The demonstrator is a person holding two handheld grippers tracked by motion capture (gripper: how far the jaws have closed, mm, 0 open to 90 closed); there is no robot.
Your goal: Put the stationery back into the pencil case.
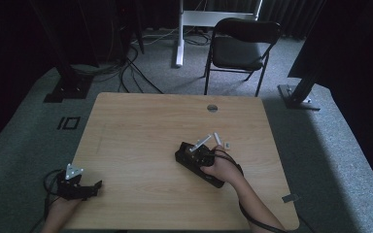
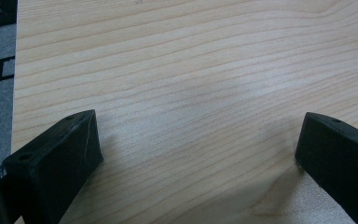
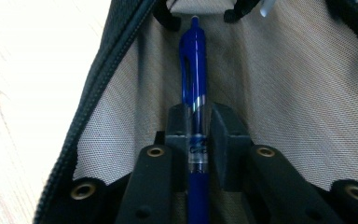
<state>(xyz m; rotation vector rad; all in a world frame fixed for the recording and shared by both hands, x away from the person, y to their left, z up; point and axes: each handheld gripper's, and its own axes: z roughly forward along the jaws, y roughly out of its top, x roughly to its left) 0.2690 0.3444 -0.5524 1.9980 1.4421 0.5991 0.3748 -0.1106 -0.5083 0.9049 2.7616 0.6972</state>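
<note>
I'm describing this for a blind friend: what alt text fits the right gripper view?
A blue pen is clamped between the two black jaws of the right gripper, pointing into an open black zippered pouch with a grey mesh lining. Light wooden table shows at left.

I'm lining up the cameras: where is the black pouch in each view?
High view: black pouch right of centre, under the right claw.
Right gripper view: its mesh lining behind the blue pen.
Left gripper view: bare wood inside the open left claw.
Shared landmark: the wooden tabletop.
</note>
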